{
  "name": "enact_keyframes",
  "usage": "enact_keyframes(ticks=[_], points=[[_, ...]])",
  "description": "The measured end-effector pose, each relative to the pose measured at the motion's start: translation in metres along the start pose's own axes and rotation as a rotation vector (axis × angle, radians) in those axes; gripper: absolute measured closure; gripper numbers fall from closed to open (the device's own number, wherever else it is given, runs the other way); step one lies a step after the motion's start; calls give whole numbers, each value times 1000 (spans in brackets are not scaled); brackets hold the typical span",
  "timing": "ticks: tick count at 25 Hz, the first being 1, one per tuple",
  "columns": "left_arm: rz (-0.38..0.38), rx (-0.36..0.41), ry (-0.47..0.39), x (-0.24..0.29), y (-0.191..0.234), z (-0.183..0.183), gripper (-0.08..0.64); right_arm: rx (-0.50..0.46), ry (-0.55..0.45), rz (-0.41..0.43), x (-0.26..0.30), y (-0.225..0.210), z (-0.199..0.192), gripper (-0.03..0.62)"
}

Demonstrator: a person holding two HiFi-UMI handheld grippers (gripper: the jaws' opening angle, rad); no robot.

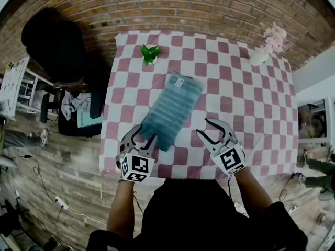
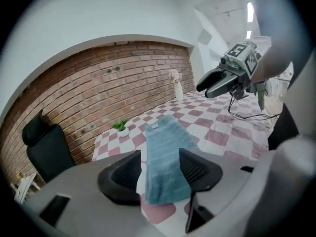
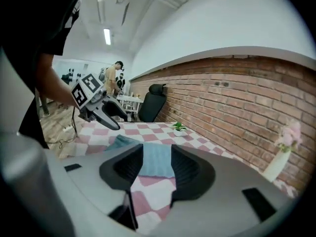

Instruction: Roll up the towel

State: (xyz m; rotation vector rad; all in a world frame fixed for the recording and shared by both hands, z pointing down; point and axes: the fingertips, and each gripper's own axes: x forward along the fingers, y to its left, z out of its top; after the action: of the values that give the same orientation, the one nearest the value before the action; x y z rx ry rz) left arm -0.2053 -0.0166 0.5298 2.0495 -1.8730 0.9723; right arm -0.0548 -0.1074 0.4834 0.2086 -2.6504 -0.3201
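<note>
A red brick wall (image 1: 183,4) arcs across the head view from 10 to 2 o'clock. Against it stands the bench (image 1: 251,98), covered with a pink-and-white checked cloth. A black high-backed office chair (image 1: 52,41) sits at 10 o'clock. The grey-brown wood-plank floor (image 1: 68,161) spreads from 9 to 7 o'clock, with a white power strip (image 1: 58,202) and loose cables lying on it. In the right gripper view, a long ceiling strip light (image 3: 107,35) glows at 11 o'clock on a white ceiling.

we wear a black short-sleeved top (image 1: 209,208). our grey left gripper (image 1: 147,132) and grey right gripper (image 1: 203,127) each have two black curved jaws with ribbed insides. each carries a white cube (image 1: 137,167) with black square marks.
</note>
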Motion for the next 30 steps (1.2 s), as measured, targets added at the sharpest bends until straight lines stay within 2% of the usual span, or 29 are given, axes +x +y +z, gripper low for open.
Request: enact_keyframes(ticks=[3, 5, 10, 16, 22, 30], points=[[-52, 45, -22, -3, -25, 15, 324, 110, -37, -11, -23, 27, -6, 416], [-63, 70, -4, -6, -39, 18, 324, 139, -64, -4, -33, 45, -8, 416], [-64, 92, 49, -23, -70, 11, 330, 109, -66, 56, -57, 80, -12, 416], [-92, 202, 140, -40, -76, -21, 331, 65, -48, 103, -60, 111, -21, 416], [-173, 365, 216, -30, -43, -57, 336, 42, 8, 126, -25, 137, -24, 416], [-397, 713, 236, 0, -23, -107, 362, 63, 166, 113, 43, 173, -39, 414]])
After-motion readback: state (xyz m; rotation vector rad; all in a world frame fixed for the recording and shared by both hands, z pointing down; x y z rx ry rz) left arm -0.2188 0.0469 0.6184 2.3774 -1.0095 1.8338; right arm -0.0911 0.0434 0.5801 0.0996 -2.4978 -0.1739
